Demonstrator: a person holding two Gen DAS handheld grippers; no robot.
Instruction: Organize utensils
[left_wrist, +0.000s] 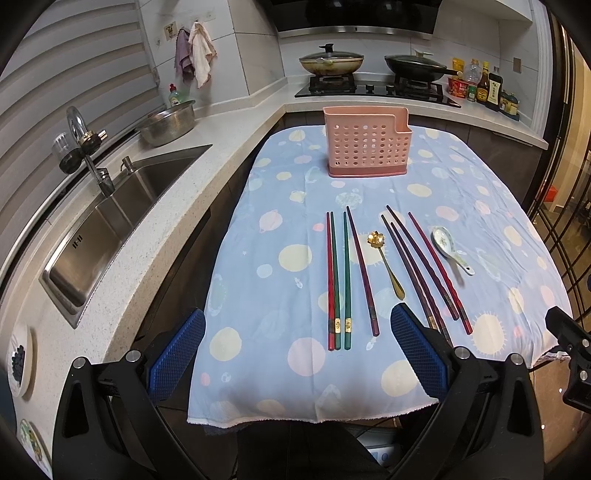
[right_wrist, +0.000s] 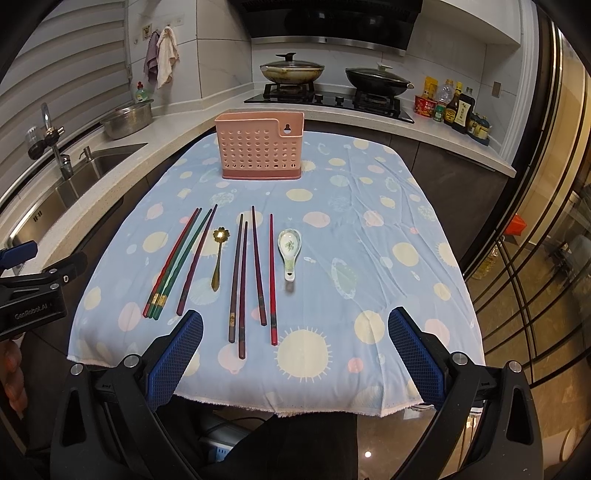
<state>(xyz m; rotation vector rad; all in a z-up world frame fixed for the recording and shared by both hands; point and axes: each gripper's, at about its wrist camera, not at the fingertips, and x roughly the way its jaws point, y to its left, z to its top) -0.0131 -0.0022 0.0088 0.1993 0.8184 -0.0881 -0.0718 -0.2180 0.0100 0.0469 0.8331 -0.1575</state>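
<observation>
Both my left hand-held gripper (left_wrist: 297, 352) and right hand-held gripper (right_wrist: 295, 354) are hovering released; thin lacquered chopsticks (right_wrist: 242, 280) risk rolling off the blue spotted cloth (right_wrist: 369, 258) before reaching the pink perforated plastic holder (right_wrist: 258, 147).

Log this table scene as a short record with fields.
holder: pink perforated utensil holder, upright at the far end, nothing visible inside
chopsticks: eight chopsticks, flat on the tablecloth, in two groups of four
spoons: gold flower spoon between the groups; ceramic soup spoon at the right end
claws: left claw and right claw open, holding nothing
</observation>
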